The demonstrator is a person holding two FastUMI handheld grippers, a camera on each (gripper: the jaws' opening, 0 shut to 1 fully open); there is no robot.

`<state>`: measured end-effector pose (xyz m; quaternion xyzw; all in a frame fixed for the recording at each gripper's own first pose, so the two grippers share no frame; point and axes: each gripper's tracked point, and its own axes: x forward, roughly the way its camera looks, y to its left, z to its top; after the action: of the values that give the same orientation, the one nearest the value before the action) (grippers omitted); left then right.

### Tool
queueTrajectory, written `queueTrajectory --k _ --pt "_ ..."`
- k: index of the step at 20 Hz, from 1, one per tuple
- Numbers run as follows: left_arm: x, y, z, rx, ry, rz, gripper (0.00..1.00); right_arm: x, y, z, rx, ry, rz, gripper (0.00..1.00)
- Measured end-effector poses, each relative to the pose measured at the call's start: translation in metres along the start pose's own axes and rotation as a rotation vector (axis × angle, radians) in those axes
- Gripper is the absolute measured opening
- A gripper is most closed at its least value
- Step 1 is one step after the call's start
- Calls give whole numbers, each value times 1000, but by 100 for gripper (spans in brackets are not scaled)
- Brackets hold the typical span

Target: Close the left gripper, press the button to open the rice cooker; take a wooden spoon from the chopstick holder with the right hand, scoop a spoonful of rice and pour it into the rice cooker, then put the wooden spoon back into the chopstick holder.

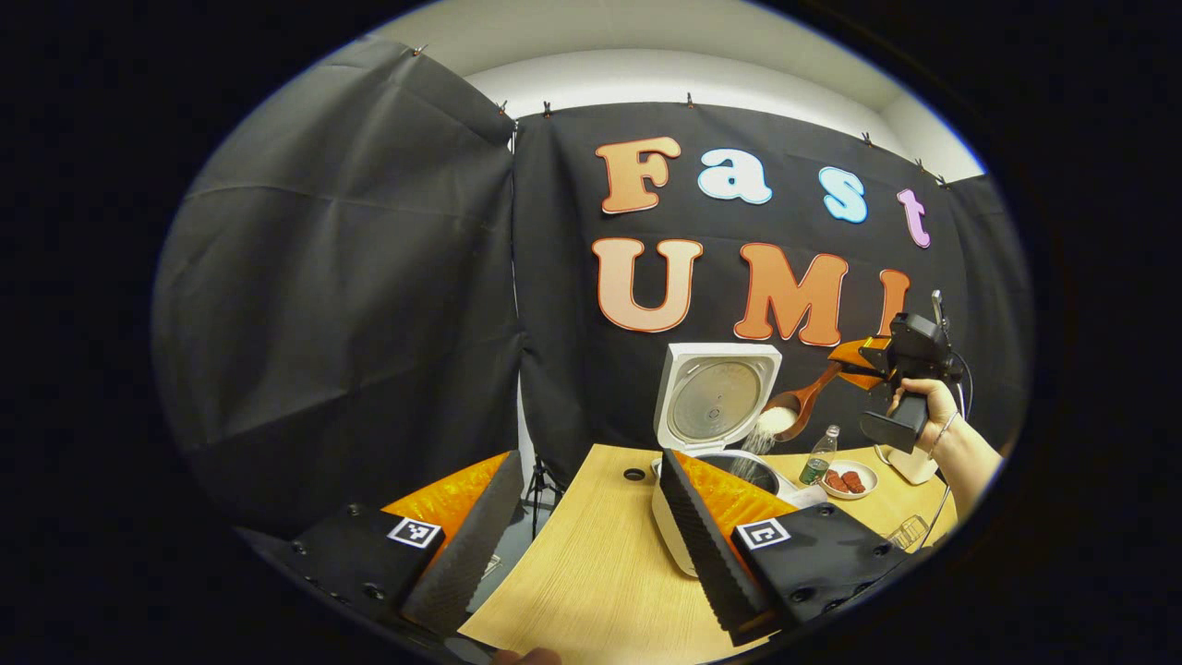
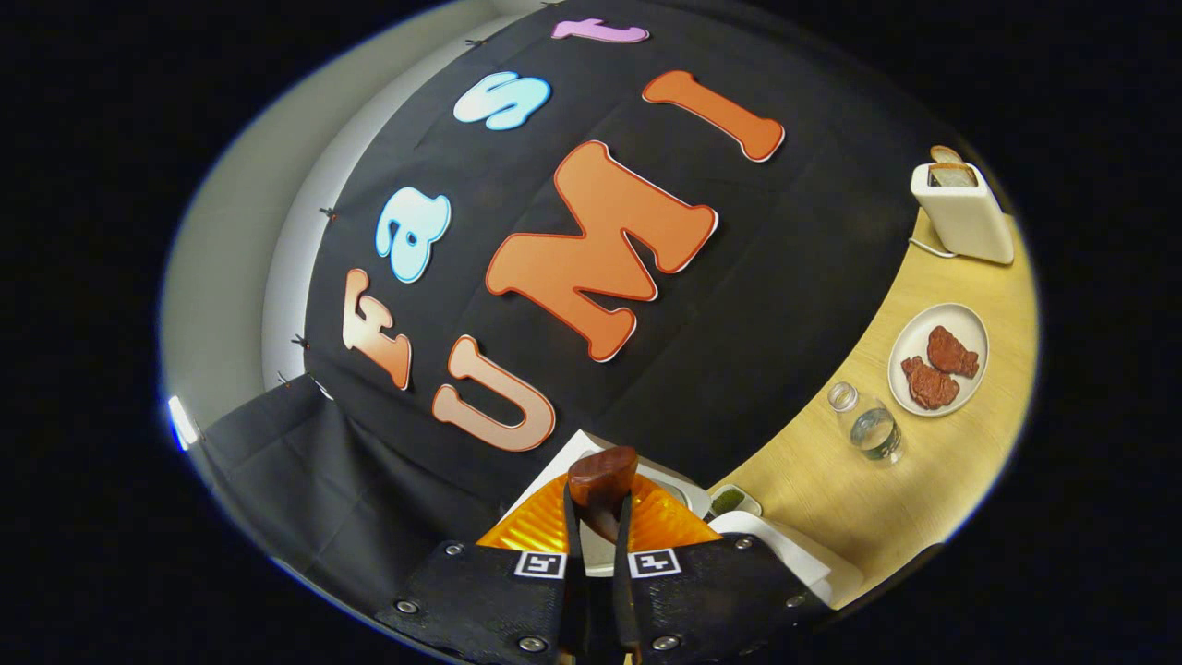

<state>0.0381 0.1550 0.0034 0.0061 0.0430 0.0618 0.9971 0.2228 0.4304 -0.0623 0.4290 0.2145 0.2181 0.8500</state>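
The pouring step is being carried out. In the left gripper view the wooden spoon (image 1: pixel 802 404) is being tipped over the rice cooker (image 1: pixel 716 466), whose lid (image 1: pixel 716 399) is standing raised, and a thin stream of rice (image 1: pixel 759 441) is being let fall from the bowl of the spoon toward the inner pot. The spoon handle is being pinched by the right gripper (image 1: pixel 854 363), held by a hand (image 1: pixel 926 404); in the right gripper view the right gripper's (image 2: pixel 600 531) fingers are pressed onto the handle (image 2: pixel 600 489). The left gripper (image 1: pixel 591 526) is being held spread and empty near the table (image 1: pixel 600 573) edge. The spoon is judged nearly emptied (rice is partly hidden). Next, levelling and returning the spoon to the chopstick holder is called for.
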Motion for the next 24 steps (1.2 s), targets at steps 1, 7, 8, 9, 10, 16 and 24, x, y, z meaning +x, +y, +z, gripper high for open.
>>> queueTrajectory --k 1,7,8,9,10,16,24 --pt "1 0 0 -1 1 -1 100 0 3 -1 -21 2 5 10" --pt "1 -3 2 -8 -5 -6 100 4 11 -8 -156 -4 22 10" --pt "1 -3 3 -5 -5 -6 100 5 13 -9 -179 -4 27 10" --pt "2 -3 2 -2 -3 -3 100 6 15 -10 -199 -3 33 10" --pt "2 -3 1 -1 -1 -1 100 6 20 -12 -216 -4 37 10" --pt "3 -4 -1 -9 4 4 100 4 34 -13 -317 -3 61 10" --pt "0 1 -4 -15 9 11 100 -2 60 -22 -477 4 119 10"
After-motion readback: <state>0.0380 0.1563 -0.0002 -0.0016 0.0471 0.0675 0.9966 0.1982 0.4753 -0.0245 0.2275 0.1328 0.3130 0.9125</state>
